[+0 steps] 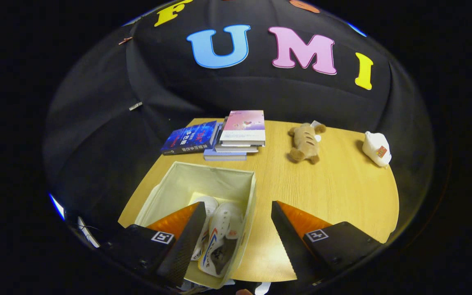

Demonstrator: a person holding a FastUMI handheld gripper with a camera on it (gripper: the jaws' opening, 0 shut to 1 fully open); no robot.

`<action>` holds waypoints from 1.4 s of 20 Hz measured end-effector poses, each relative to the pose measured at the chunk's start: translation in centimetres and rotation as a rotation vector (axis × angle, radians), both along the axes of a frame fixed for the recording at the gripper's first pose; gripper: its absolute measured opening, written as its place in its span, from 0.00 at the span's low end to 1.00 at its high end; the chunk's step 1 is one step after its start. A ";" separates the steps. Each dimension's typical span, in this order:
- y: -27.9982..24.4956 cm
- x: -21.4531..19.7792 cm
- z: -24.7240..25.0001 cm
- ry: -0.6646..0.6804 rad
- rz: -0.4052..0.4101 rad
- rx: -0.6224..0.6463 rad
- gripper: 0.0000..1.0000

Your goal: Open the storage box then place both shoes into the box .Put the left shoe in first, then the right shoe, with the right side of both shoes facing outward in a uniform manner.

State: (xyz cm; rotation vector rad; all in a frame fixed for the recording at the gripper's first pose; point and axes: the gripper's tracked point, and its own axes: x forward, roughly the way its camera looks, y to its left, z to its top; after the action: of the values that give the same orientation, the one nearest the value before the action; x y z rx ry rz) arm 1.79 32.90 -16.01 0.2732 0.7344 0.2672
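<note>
An open cream fabric storage box [203, 176] stands on the wooden table, just ahead of my left finger. Two white shoes with red and blue stripes lie inside it, side by side. One shoe [219, 237] is nearer the box's right wall; the other shoe [207, 205] is partly hidden behind my left finger [182, 241]. My gripper [238, 205] hovers above the box's right wall, open, with nothing between its fingers. The right finger [291, 241] is over bare tabletop beside the box.
Beyond the box lies a stack of books [240, 135] with a blue book [191, 138] beside it. A brown plush toy [305, 141] and a white plush toy [376, 148] lie further right on the table [334, 192].
</note>
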 end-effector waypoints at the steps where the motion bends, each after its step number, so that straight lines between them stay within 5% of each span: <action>1: -1.1 0.1 0.6 -0.027 -0.012 0.002 1.00; 16: -22.3 0.0 7.7 -0.368 -0.190 -0.040 0.99; 28: -29.8 -2.6 9.1 -0.439 -0.213 -0.003 0.99</action>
State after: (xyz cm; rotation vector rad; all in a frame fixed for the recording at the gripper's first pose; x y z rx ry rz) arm -0.77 3.08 -6.88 0.2756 0.2686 0.1166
